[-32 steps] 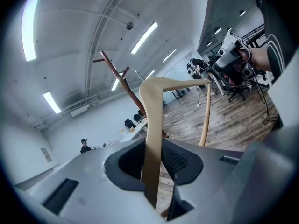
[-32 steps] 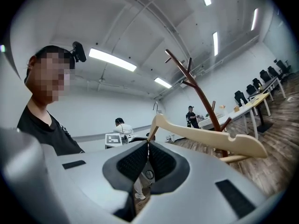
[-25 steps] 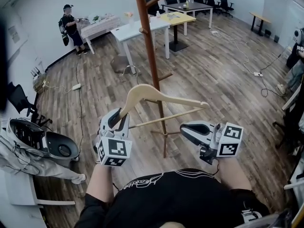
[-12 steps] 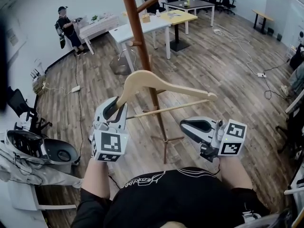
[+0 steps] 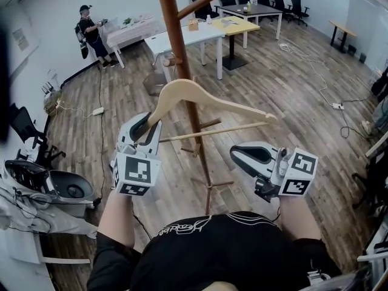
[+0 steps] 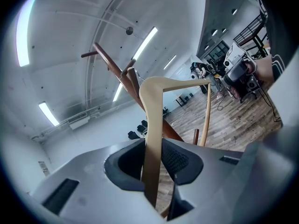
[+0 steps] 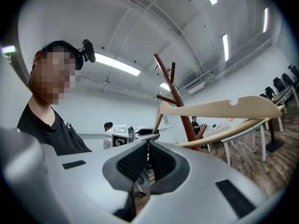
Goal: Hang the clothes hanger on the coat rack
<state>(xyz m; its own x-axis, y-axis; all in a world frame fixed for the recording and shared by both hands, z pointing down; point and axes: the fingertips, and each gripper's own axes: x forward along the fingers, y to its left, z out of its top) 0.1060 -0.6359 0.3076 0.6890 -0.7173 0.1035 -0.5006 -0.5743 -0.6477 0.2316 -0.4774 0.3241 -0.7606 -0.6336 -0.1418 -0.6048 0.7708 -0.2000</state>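
Left gripper (image 5: pixel 145 129) (image 6: pixel 152 162) has its fingers (image 6: pixel 180 160) clamped on one end of the wooden clothes hanger (image 5: pixel 206 99) (image 6: pixel 152 101) (image 7: pixel 219 108). The hanger is held up in the air, tilted, its other end sticking out to the right above the right gripper (image 5: pixel 242 156) (image 7: pixel 147 160). The right gripper's fingers (image 7: pixel 133 164) are pressed together with nothing between them, and they sit apart from the hanger. The brown coat rack (image 5: pixel 182 59) (image 6: pixel 112 64) (image 7: pixel 170 85) stands on the wood floor (image 5: pixel 273 90) just behind the hanger; its pole crosses behind the hanger's peak in the head view. Contact cannot be told.
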